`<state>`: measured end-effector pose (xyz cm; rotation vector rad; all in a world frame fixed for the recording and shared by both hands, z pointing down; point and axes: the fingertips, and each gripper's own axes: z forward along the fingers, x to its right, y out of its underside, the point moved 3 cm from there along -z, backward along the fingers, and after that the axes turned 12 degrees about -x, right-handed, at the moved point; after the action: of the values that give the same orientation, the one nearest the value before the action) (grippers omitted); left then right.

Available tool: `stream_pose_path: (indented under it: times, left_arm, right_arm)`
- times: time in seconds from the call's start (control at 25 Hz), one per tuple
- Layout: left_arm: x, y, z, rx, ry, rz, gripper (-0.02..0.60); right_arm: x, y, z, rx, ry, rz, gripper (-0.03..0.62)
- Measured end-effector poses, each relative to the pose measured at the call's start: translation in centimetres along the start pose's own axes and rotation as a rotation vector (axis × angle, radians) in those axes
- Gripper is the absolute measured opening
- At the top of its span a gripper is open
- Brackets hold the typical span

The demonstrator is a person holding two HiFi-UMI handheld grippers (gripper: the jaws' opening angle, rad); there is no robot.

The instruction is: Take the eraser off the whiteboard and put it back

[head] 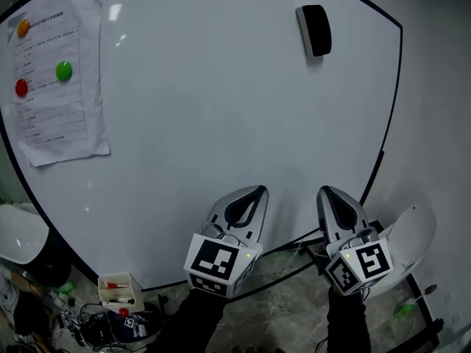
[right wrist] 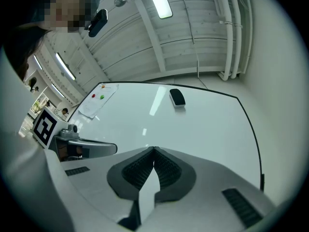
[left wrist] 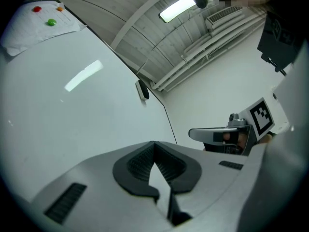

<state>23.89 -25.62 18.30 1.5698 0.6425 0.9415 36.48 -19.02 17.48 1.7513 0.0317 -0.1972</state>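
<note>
Though clenched tip to tip and grasping nothing, held low before the large white whiteboard (head: pixel 221 109): two grey two-jaw grippers, the left gripper (head: pixel 258 190) and the right gripper (head: pixel 327 191), side by side. High on the board, near its black right edge, stuck flat: one black rectangular eraser (head: pixel 314 29), well apart from both grippers. At the far left, one printed paper sheet (head: pixel 55 94) with three round magnets: one orange magnet (head: pixel 23 27), one green magnet (head: pixel 64 70), one red magnet (head: pixel 21 87). Between sheet and eraser, and from jaw tips up to eraser, only wide bare board surface.
</note>
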Motion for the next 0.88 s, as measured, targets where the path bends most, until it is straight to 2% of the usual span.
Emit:
stream_pose_path:
  times: [0.32, 0.52, 0.88]
  left_arm:
    - [-1.7, -1.1, 2.1, 0.022, -0.054, 0.013, 0.006]
    - [-2.3, -2.0, 3.3, 0.039, -0.083, 0.031, 0.006]
    - [-3.0, -1.4, 4.9, 0.027, -0.116, 0.032, 0.006]
  right_arm:
    - [2.0, -0.2, 3.0, 0.026, -0.042, -0.016, 0.009]
    - [3.3, -1.4, 4.6, 0.085, -0.082, -0.04, 0.009]
    - [4.9, -2.9, 7.3, 0.14, -0.141, -0.094, 0.012]
